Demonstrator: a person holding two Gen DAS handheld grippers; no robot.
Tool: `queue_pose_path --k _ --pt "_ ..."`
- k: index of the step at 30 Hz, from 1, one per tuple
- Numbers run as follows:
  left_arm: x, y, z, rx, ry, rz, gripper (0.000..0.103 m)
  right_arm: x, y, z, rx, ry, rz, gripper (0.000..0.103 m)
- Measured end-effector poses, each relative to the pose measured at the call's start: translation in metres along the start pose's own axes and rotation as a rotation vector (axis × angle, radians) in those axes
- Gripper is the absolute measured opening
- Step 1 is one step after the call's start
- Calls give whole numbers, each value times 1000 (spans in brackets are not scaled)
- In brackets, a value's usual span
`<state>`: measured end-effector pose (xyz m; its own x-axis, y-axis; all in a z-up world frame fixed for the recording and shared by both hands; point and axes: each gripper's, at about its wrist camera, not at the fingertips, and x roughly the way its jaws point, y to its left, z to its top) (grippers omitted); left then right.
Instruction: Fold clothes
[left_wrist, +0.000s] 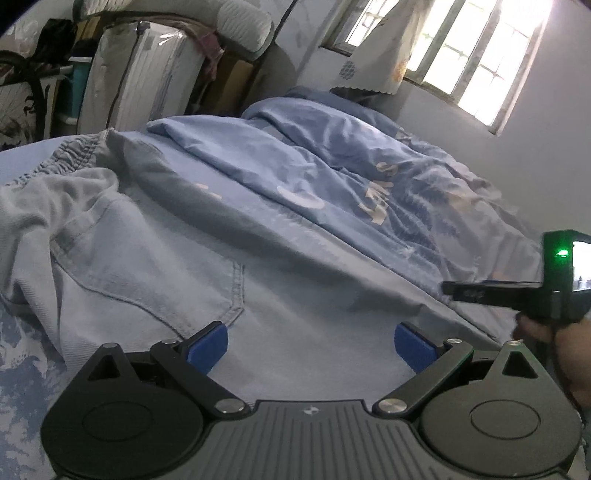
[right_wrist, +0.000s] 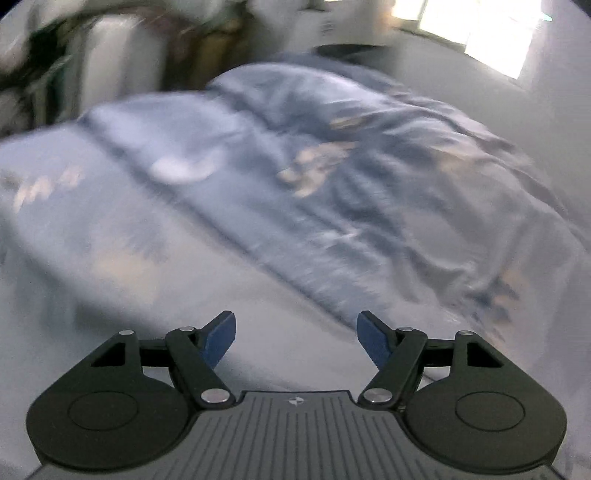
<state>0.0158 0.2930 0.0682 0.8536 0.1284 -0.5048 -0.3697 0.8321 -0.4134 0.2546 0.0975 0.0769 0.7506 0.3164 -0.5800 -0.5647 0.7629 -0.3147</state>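
Denim, pale blue and washed soft, fills the lower left of the left wrist view: a pair of light-blue jeans (left_wrist: 147, 266) lies spread on the bed, its gathered elastic waistband (left_wrist: 70, 155) toward the far left and a stitched back pocket (left_wrist: 207, 291) facing up just ahead of the tool. The left gripper (left_wrist: 310, 341) hovers low over this cloth with its blue-padded fingers (left_wrist: 208, 345) spread wide, gripping nothing; bare denim shows between them. Beyond the jeans, a rumpled blue printed duvet (left_wrist: 332, 177) is heaped across the blue patterned bedsheet (left_wrist: 22, 339), running toward a bright barred window (left_wrist: 476, 51) in the grey wall. At the far left stand a white zipped storage bag (left_wrist: 140, 77) and a bicycle wheel (left_wrist: 18, 96) (only part of each is in frame).

At the right edge of that same view the right gripper (left_wrist: 476, 291) shows from the side, a green light glowing on its body, held in the person's right hand (left_wrist: 554, 332) above the edge of the duvet.

Its own camera is heavily motion-blurred. The right gripper (right_wrist: 296, 341) there has its blue pads (right_wrist: 373, 341) set well apart, released and empty, over pale cloth that cannot be told as jeans or sheet. The same duvet (right_wrist: 332, 166) smears across the middle of the frame.
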Motion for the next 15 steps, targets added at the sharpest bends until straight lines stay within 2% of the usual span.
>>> queue_pose_path --k 3,7,15 --pt "-3 -2 2 4 -11 -2 100 -16 -15 -3 43 -10 -36 74" --pt "-7 -3 8 1 -36 -7 100 -63 -42 -20 87 -38 -56 74" --pt "-22 -16 19 20 -89 -54 100 -211 -122 -44 267 -108 -198 74"
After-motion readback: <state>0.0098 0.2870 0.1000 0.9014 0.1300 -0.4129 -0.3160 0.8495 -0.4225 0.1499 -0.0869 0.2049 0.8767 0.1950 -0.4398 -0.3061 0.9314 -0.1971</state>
